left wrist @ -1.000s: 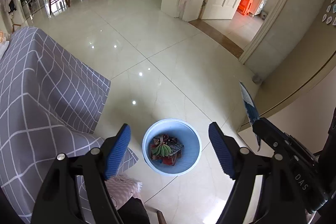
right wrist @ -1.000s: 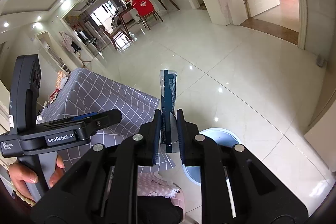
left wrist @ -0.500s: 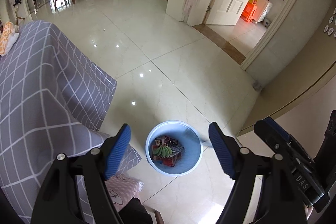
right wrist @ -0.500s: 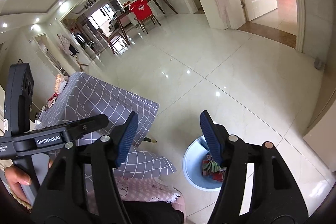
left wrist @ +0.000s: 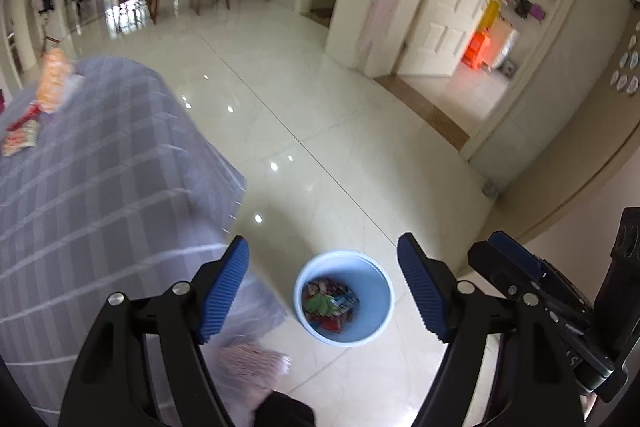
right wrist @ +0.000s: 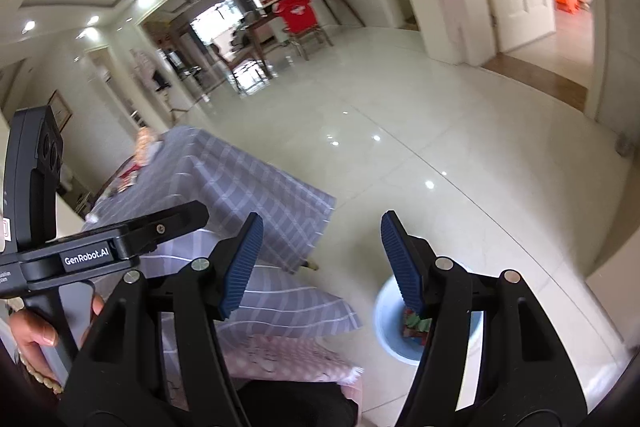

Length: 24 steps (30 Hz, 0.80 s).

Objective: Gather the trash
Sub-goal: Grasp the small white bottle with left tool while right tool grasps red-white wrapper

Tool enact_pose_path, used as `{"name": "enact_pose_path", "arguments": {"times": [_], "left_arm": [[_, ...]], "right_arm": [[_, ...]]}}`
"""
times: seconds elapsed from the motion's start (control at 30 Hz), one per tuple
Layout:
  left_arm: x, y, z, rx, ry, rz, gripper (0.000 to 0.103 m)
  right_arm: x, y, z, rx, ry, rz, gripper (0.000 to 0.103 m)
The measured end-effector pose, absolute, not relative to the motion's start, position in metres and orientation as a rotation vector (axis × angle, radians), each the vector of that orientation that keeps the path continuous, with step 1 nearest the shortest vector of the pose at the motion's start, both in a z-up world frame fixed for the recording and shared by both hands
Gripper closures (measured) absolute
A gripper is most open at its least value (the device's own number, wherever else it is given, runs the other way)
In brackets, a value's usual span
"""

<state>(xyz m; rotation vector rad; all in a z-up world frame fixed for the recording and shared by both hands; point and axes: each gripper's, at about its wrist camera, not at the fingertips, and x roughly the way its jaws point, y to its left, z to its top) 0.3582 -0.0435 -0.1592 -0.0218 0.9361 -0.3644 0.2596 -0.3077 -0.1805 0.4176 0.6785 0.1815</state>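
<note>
Pale blue plastic marks the landmark here: a round bin point(left wrist: 344, 297) standing on the glossy tiled floor point(left wrist: 320, 115), just off the hanging corner of a table draped in a grey checked cloth point(left wrist: 100, 187). Wrappers point(left wrist: 330, 303) in red, green and blue already lie heaped in its bottom, so part of the trash is collected.

Above the bin, the left gripper point(left wrist: 323, 285) points steeply down with its ribbed blue pads set wide apart and nothing between them; the bin shows straight through the gap. To the right of the bin in that view, the right gripper point(right wrist: 320, 261) also stands with its pads parted and empty, its right finger overlapping the bin's near rim in its own view. A hand point(right wrist: 38, 337) grips the left tool's handle at the lower left there.

More trash waits far from the bin, on the tabletop's distant end: an orange packet point(left wrist: 54, 81) and some red-and-white wrappers point(left wrist: 20, 135), blurred. Both tools being empty and open probably suits a return to that end of the table for the next pickup.
</note>
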Motion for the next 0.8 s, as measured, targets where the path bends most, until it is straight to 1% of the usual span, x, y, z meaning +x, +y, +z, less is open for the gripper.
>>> {"name": "enact_pose_path", "arguments": {"times": [0.13, 0.27, 0.43, 0.6, 0.8], "left_arm": [[0.355, 0.01, -0.136, -0.042, 0.879, -0.288, 0.028], [0.353, 0.085, -0.116, -0.079, 0.832, -0.16, 0.025], [0.353, 0.18, -0.104, -0.135, 0.814, 0.01, 0.024], [0.358, 0.27, -0.108, -0.212, 0.829, 0.174, 0.024], [0.373, 0.333, -0.123, -0.325, 0.866, 0.256, 0.024]], "right_arm": [[0.271, -0.263, -0.16, 0.371, 0.667, 0.267, 0.041], [0.287, -0.208, -0.142, 0.313, 0.657, 0.359, 0.042], [0.315, -0.125, -0.123, 0.21, 0.664, 0.474, 0.042], [0.349, -0.05, -0.119, 0.123, 0.699, 0.563, 0.042], [0.391, 0.027, -0.129, 0.026, 0.747, 0.613, 0.041]]}}
